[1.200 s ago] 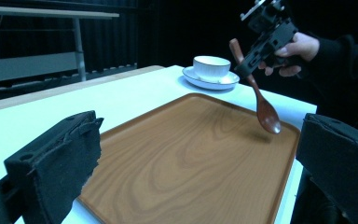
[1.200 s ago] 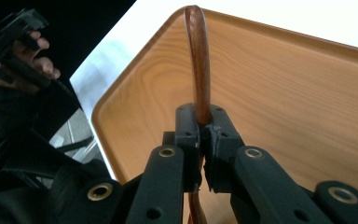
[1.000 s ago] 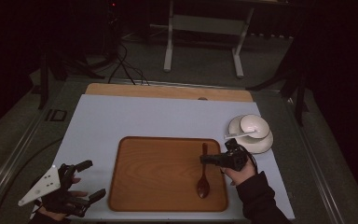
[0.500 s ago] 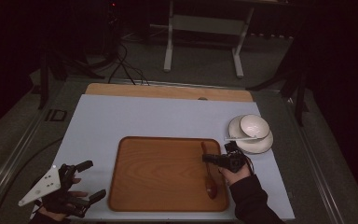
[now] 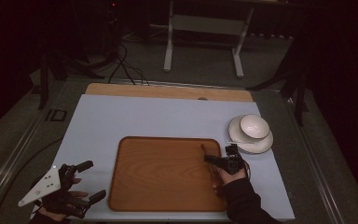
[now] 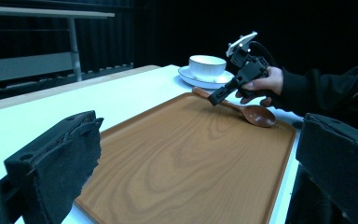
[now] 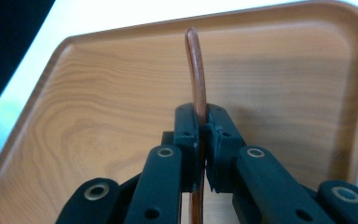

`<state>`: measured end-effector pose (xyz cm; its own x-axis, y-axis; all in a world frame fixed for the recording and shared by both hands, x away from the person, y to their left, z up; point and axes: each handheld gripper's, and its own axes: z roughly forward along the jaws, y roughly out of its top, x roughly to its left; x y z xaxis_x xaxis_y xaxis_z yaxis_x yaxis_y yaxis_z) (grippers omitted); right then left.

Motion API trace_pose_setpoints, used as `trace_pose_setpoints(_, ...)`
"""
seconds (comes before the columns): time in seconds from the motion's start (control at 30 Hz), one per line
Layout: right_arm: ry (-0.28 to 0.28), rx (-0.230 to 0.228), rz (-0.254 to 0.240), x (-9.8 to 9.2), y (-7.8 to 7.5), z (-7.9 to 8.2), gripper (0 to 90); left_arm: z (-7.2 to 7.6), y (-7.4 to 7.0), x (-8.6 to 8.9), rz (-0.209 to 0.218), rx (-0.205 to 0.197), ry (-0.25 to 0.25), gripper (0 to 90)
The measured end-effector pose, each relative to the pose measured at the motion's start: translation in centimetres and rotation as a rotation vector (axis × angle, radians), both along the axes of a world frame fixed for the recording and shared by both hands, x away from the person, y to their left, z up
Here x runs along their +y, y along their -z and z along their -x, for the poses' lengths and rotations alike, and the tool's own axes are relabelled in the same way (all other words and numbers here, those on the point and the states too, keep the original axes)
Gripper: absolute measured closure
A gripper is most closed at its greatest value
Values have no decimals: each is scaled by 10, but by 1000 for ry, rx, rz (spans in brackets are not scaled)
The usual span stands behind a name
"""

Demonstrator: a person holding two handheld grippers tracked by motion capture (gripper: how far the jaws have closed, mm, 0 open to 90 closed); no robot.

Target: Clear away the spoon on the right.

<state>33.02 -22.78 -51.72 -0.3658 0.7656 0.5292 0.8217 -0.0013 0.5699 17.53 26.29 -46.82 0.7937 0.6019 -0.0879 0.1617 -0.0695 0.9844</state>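
We find the long brown wooden spoon [image 6: 249, 111] at the right side of the rectangular wooden tray [image 5: 163, 175], its oval bowl resting on the tray floor toward the person's edge and its handle rising toward the far right corner. The right gripper [image 7: 204, 133] has its two black jaws pressed onto the handle partway along, pinching it firmly (the right gripper view shows the handle running up between the pads and curving on beyond them). From the left gripper view the handle looks lifted clear of the tray while the bowl touches down, so we judge the spoon to be mid-placement: carried to the tray, not yet let go. What remains, in our judgement, is to lay the handle flat and part the jaws.

The left gripper [image 5: 85, 183] hovers at the near left corner of the pale blue table top [image 5: 130, 116], jaws spread wide with nothing between them, just left of the tray. A white ceramic bowl [image 5: 254, 126] sits on a white saucer [image 5: 264, 144] just beyond the tray's right far corner, untouched
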Motion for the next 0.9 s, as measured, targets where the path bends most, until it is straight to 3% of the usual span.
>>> trace_pose_setpoints(0.17,48,9,12,0,5,0,824,0,0,0,0,-1,1,0)
trace_pose_setpoints(0.33,63,11,69,4,9,2,796,0,0,-1,0,-1,1,0)
trace_pose_setpoints(0.53,101,25,68,4,10,1,755,0,0,-1,-1,-1,2,0)
trace_pose_setpoints(0.9,73,-21,130,6,1,3,677,-1,0,-1,-4,2,4,0)
